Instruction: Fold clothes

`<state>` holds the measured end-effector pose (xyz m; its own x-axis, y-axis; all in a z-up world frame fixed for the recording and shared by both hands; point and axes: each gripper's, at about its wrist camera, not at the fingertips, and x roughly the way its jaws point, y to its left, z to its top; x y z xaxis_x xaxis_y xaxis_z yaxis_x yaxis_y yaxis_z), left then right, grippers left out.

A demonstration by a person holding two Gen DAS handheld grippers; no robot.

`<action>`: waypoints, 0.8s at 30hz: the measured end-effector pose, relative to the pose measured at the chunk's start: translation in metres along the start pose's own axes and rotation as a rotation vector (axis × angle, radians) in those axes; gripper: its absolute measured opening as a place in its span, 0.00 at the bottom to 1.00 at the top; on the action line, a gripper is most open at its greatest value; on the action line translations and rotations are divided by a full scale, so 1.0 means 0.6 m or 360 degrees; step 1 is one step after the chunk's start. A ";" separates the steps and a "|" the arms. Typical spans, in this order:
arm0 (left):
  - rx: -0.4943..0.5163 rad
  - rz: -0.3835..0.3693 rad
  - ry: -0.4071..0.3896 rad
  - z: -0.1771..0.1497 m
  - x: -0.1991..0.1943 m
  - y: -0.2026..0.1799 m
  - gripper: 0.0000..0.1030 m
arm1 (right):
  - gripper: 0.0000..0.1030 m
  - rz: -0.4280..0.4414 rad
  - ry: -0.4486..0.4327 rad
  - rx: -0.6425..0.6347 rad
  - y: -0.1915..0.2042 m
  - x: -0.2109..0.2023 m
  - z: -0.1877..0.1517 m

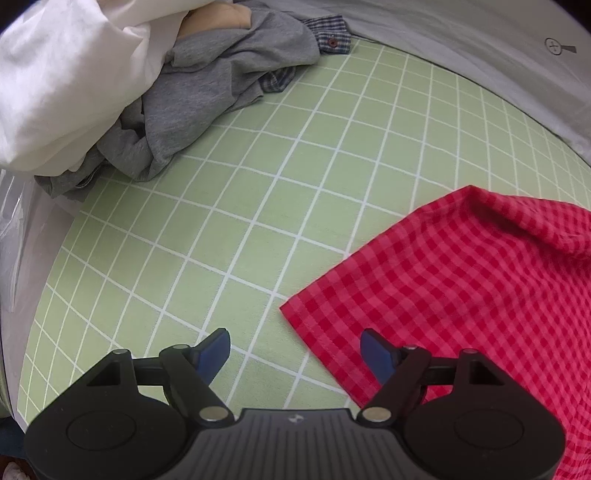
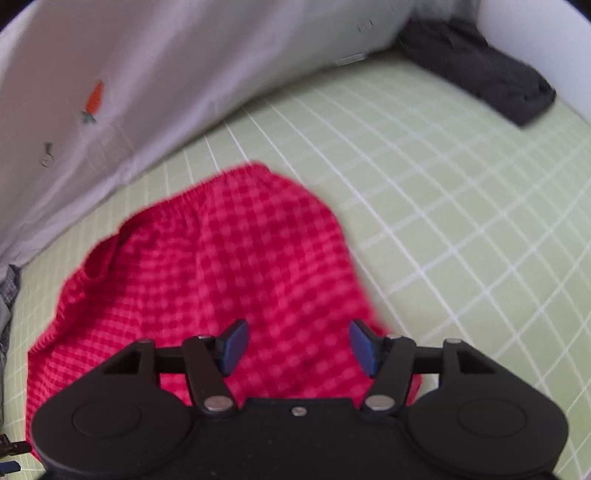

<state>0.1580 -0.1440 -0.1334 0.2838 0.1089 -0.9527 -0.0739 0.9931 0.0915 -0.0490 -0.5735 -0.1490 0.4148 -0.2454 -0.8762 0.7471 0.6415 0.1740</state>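
Observation:
A red checked garment [image 1: 461, 288] lies on the green grid mat [image 1: 258, 206], at the right of the left wrist view. My left gripper [image 1: 295, 354] is open and empty, just above the mat beside the garment's left corner. In the right wrist view the same garment [image 2: 207, 258] lies spread in the middle, blurred, with a gathered edge at its far side. My right gripper [image 2: 298, 345] is open and empty, above the garment's near edge.
A pile of grey clothes [image 1: 192, 96] with a blue checked piece [image 1: 328, 33] lies at the far left under a white cloth [image 1: 62, 77]. A dark folded garment [image 2: 480, 66] lies at the mat's [image 2: 461, 206] far right corner. A pale sheet with a carrot print [image 2: 147, 92] borders the mat.

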 end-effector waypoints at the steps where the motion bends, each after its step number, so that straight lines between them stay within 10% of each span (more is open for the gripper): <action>1: -0.0005 0.0003 0.0009 0.002 0.005 0.000 0.76 | 0.62 -0.0003 0.0027 0.0033 -0.003 0.008 -0.008; 8: 0.0008 -0.0016 0.0043 0.014 0.033 -0.003 0.75 | 0.74 -0.0232 0.0081 0.0049 -0.033 0.034 -0.033; 10: -0.0031 -0.0047 0.0020 0.014 0.033 0.000 0.65 | 0.73 -0.0255 0.0085 0.0033 -0.037 0.033 -0.034; 12: -0.0104 -0.0099 -0.0008 0.014 0.028 0.005 0.29 | 0.69 -0.0247 0.0091 0.0031 -0.039 0.031 -0.035; 14: -0.0112 -0.0069 -0.0020 0.013 0.024 0.003 0.04 | 0.49 -0.0207 0.0094 0.0027 -0.039 0.029 -0.036; 17: -0.0113 -0.0058 -0.0039 -0.001 0.016 0.015 0.01 | 0.05 -0.0151 0.0072 -0.0059 -0.030 0.021 -0.042; 24: -0.0210 -0.0019 -0.0027 -0.087 -0.015 0.099 0.01 | 0.01 -0.0059 0.0000 -0.0239 -0.022 -0.015 -0.072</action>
<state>0.1012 -0.0884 -0.1346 0.3014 0.0988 -0.9484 -0.1954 0.9799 0.0400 -0.0849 -0.5483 -0.1627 0.3884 -0.2711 -0.8807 0.6758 0.7336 0.0722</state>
